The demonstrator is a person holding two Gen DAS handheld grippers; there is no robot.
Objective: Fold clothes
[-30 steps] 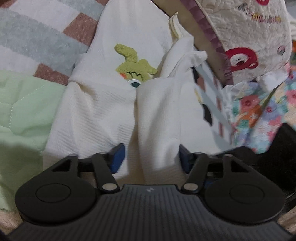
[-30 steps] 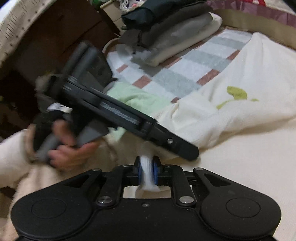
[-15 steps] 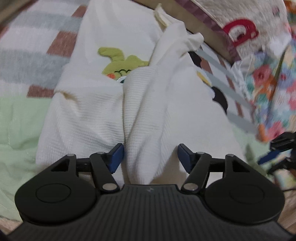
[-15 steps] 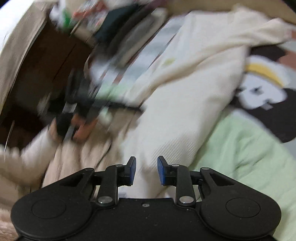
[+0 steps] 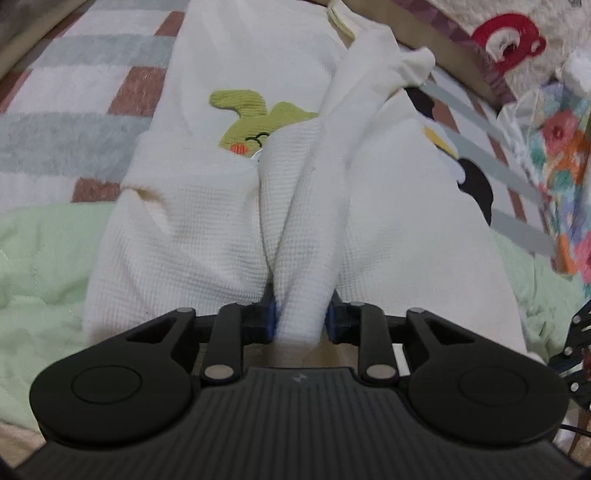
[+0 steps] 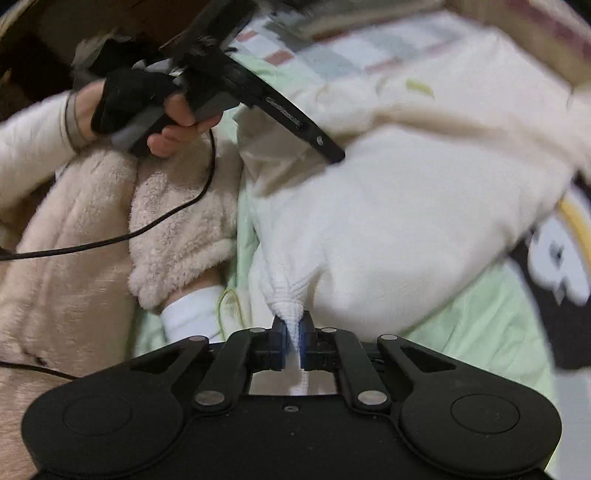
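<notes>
A white waffle-knit garment (image 5: pixel 207 229) with a green dinosaur patch (image 5: pixel 255 122) lies crumpled on the bed. My left gripper (image 5: pixel 301 319) is closing its jaws on a raised fold at the garment's near edge, and the blue pads press the cloth from both sides. In the right wrist view the same garment (image 6: pixel 406 240) bulges upward. My right gripper (image 6: pixel 292 345) is closing too, pinching a thin bunched corner of it. The left gripper's body (image 6: pixel 258 92) shows there from the side, held in a gloved hand (image 6: pixel 173 122) and pointing down onto the cloth.
Under the garment lie a pale green quilt (image 5: pixel 40 266) and a grey, white and brown checked blanket (image 5: pixel 74 122). Floral fabric (image 5: pixel 565 155) and a cream cushion with a red print (image 5: pixel 506 33) sit at the right. A fluffy beige sleeve (image 6: pixel 92 240) and a black cable (image 6: pixel 147 229) are close by.
The left jaws, open around the fold before, have shut on it. The right gripper let go of its cloth, swung across the garment, and has shut again on a bunched corner.
</notes>
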